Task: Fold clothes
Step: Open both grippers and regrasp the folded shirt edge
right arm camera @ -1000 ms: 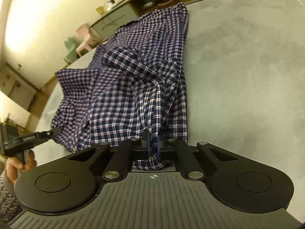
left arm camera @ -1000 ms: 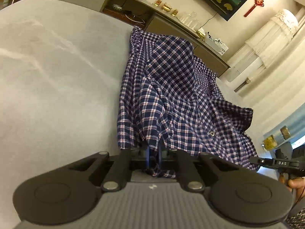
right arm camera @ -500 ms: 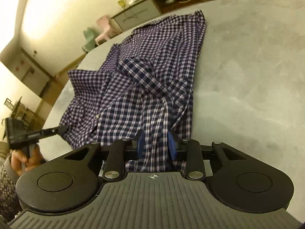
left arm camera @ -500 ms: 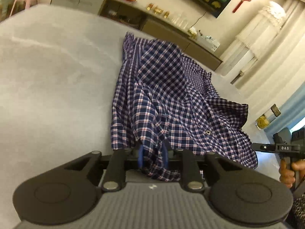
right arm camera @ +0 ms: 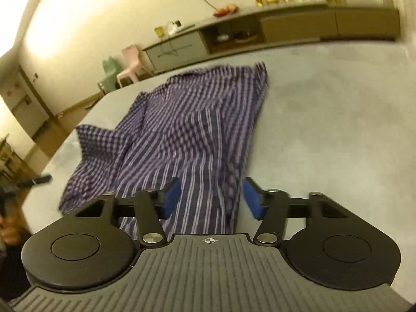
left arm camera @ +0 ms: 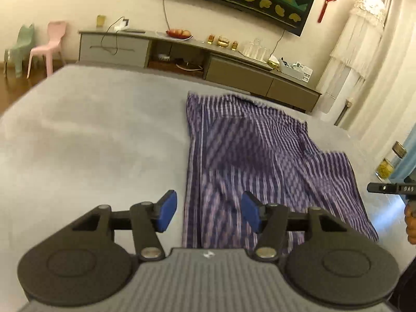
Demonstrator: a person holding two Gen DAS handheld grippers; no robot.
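A navy and white plaid shirt [left arm camera: 260, 156] lies spread on the grey surface [left arm camera: 91, 143], blurred by motion. My left gripper [left arm camera: 209, 212] hovers over its near left edge, jaws opening, blue pads clear of the cloth. In the right wrist view the same shirt [right arm camera: 187, 135] runs away from my right gripper [right arm camera: 212, 199], whose jaws are also opening above the shirt's near right edge, with the pads not pressing on it. Each view catches the other gripper's tip at its side edge, held in a hand [left arm camera: 410, 218].
The grey surface [right arm camera: 338, 130] extends wide on both sides of the shirt. Behind it a long low cabinet [left arm camera: 234, 62] lines the wall, with bowls and glassware on top. Two small plastic chairs [left arm camera: 39, 46] stand at the far left. Curtains [left arm camera: 364, 52] hang at right.
Both grippers were shut on the shirt's near edge a second ago. Both have opened and let it go, and the shirt has dropped flatter. Both cameras rose and rolled level.
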